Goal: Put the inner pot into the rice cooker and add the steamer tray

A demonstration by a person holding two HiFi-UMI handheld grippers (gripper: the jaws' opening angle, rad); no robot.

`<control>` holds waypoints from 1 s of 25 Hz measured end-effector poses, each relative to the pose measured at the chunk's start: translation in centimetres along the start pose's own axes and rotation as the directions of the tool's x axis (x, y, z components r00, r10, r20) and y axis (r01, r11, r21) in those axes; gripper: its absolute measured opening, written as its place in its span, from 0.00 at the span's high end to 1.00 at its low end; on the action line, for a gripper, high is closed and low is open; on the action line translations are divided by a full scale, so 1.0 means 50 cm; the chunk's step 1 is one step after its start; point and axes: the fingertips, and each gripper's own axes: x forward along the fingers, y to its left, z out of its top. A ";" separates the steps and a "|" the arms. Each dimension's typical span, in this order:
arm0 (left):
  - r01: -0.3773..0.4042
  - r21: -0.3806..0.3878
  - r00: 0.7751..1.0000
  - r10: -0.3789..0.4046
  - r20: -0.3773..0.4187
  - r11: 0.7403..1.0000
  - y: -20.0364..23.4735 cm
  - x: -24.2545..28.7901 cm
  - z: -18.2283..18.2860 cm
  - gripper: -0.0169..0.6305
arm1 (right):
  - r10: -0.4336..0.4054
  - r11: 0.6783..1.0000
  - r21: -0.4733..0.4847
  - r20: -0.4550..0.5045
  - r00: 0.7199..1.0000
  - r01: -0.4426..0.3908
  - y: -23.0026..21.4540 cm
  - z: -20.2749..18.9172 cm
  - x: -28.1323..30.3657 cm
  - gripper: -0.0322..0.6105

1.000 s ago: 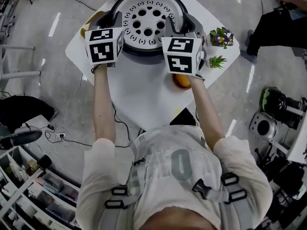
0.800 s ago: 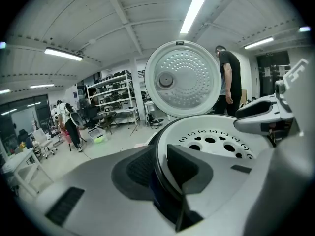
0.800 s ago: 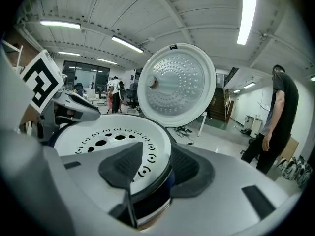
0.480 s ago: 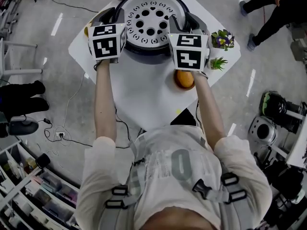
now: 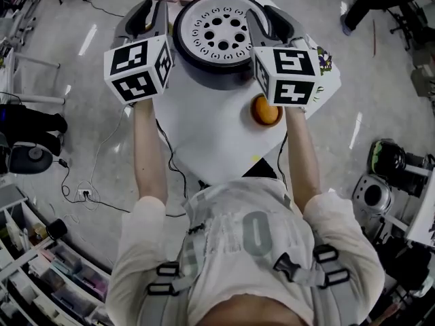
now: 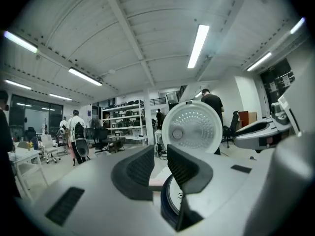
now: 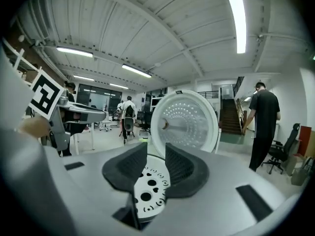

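pot axis: inner pot (image 5: 216,73) upright, mouth up, axis vertical; round, so no long side across.
tray: steamer tray (image 5: 217,31) flat in pot mouth, holed face up, about level with rim.
writing: black-and-white square codes on marker cubes (image 5: 139,68); big "0" shape printed on shirt (image 5: 255,233); small mark on pot's inner wall in left gripper view, too small to read.
left claw: left gripper (image 6: 160,151) narrow, clamped on pot rim at pot's 9 o'clock; dark rim runs between pads low down, near their roots.
right claw: right gripper (image 7: 156,149) narrow, jaws just been closing; pot rim and holed tray edge between them, gripped at pot's 3 o'clock.
pot vs claws: pot sits between both claws, one on each side of rim, claws pointing toward 12 o'clock in head view.
pot place: at 12 o'clock end of white table (image 5: 204,128); open lid (image 6: 191,128) upright beyond pot at 12 o'clock.
extras: orange fruit (image 5: 265,111) on table at pot's 5 o'clock, just beside right cube.
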 end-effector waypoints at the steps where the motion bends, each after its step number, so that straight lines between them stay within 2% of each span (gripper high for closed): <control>1: -0.008 -0.009 1.000 0.008 0.027 1.000 0.006 -0.022 0.015 0.83 | 0.008 1.000 -0.005 0.022 1.000 -0.008 0.016 0.016 -0.012 0.77; 4: -0.032 -0.039 0.995 0.036 0.098 0.999 0.022 -0.095 0.048 0.83 | 0.039 0.999 -0.010 0.078 0.996 -0.038 0.072 0.050 -0.053 0.80; 7: -0.055 -0.046 0.986 0.062 0.155 0.997 0.023 -0.171 0.066 0.83 | 0.090 0.996 -0.007 0.162 0.983 -0.090 0.122 0.072 -0.097 0.92; 11: -0.104 -0.055 0.973 0.113 0.199 0.993 0.028 -0.268 0.048 0.91 | 0.133 0.987 0.053 0.269 0.954 -0.152 0.177 0.081 -0.148 0.94; 14: -0.134 -0.079 0.963 0.149 0.224 0.988 0.038 -0.347 0.032 0.94 | 0.140 0.984 0.065 0.304 0.942 -0.167 0.222 0.082 -0.185 0.94; 18: -0.185 -0.110 0.952 0.206 0.225 0.977 0.050 -0.438 -0.004 0.94 | 0.161 0.984 0.020 0.295 0.942 -0.175 0.289 0.059 -0.218 0.94; 21: -0.237 -0.118 0.947 0.257 0.192 0.964 0.061 -0.486 -0.047 0.94 | 0.195 0.980 -0.025 0.273 0.942 -0.196 0.342 0.028 -0.237 0.94; 25: -0.257 -0.183 0.949 0.284 0.139 0.949 0.060 -0.532 -0.112 0.94 | 0.238 0.970 -0.005 0.253 0.938 -0.245 0.387 -0.026 -0.262 0.94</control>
